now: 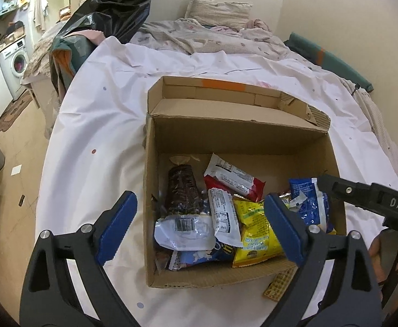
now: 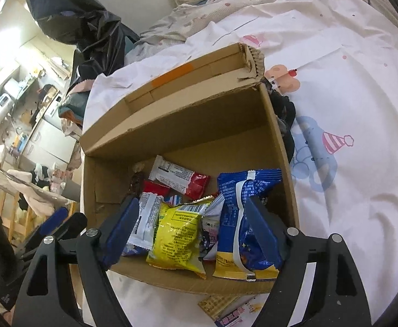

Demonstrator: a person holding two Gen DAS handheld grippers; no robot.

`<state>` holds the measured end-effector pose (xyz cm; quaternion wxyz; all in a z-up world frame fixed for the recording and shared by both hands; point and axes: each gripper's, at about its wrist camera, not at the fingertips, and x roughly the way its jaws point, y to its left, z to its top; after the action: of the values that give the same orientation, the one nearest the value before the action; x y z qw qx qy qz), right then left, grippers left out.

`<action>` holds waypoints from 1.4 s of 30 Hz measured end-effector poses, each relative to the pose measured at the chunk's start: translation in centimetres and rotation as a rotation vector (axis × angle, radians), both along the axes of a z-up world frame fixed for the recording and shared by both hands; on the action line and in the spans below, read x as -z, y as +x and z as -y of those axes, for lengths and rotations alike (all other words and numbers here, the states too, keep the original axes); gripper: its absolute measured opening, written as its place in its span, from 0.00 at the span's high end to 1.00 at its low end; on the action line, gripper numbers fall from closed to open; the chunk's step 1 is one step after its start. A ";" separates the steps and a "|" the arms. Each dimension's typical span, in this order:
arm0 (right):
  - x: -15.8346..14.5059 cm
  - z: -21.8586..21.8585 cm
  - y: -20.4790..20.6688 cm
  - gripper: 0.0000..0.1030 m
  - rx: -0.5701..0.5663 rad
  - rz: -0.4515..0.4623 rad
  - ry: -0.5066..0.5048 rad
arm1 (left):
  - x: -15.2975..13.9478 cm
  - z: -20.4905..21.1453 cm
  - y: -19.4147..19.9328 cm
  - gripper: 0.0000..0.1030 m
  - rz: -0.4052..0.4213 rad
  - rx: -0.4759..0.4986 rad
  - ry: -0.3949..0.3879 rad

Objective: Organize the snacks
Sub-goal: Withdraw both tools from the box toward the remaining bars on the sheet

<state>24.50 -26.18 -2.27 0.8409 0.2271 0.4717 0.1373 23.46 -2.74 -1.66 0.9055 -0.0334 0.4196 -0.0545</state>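
An open brown cardboard box (image 1: 234, 133) sits on a bed spread with a white sheet printed with small dots and pastel cartoon figures (image 1: 95, 114). Its lid flap, marked with a strip of orange tape (image 1: 223, 85), stands folded back on the far side.

Inside the box lie the snacks: a crinkled yellow foil packet (image 1: 256, 231) near the front wall, a blue and white foil bag (image 2: 242, 218) leaning in the front right corner, a red and white wrapped bar (image 1: 233, 179) toward the middle, a dark brown roll in clear wrap (image 1: 182, 190) along the left wall, and a white pouch with a barcode (image 1: 185, 231) in front of it. A flat tan patterned packet (image 1: 278, 286) lies on the sheet just outside the box's front wall.

The left gripper (image 1: 199, 231) hangs over the box's front left corner, blue pads spread wide and holding nothing. The right gripper (image 2: 190, 231) is over the front wall, also spread wide, with the yellow and blue packets between its fingers but not pinched.

Behind the box are a rumpled floral quilt (image 1: 199, 35) and a pillow (image 1: 218, 8) against a cream wall. Left of the box, black plastic bags (image 1: 117, 2) are heaped beside the bed, and farther off a white washing machine (image 1: 14, 65) stands on a tan floor
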 end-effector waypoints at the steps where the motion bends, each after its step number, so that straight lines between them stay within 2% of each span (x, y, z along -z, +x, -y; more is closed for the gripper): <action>1: -0.1 0.1 -0.1 0.20 0.006 0.000 0.003 | 0.1 -0.1 0.0 0.10 -0.003 -0.004 0.001; 16: -0.8 1.5 -3.4 0.20 0.034 -0.011 -0.011 | -2.0 -3.3 -1.9 0.10 0.034 -0.079 -0.033; 23: -0.5 2.3 -5.8 0.20 0.054 -0.034 0.006 | -1.4 -4.5 -3.4 0.10 -0.015 -0.116 -0.081; 29: -0.1 3.2 -7.7 0.20 0.071 -0.056 0.025 | -0.7 -3.9 -5.3 0.10 -0.035 -0.100 -0.038; 33: 0.5 3.9 -9.0 0.20 0.082 -0.076 0.018 | -0.2 -3.8 -6.3 0.10 -0.054 -0.095 -0.037; 38: 2.1 5.0 -9.8 0.20 0.093 -0.141 0.032 | 0.4 -3.3 -6.9 0.10 -0.086 -0.090 -0.042; 40: 3.7 5.2 -9.8 0.20 0.089 -0.217 0.040 | 0.6 -3.0 -7.0 0.10 -0.094 -0.083 -0.042; 42: 6.1 5.3 -9.8 0.20 0.096 -0.318 0.099 | 0.8 -2.6 -7.1 0.10 -0.098 -0.072 -0.040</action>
<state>14.73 -31.47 -8.36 0.7489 0.3094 0.5802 0.0825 16.35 -0.14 -2.45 0.8843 -0.0692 0.4608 -0.0284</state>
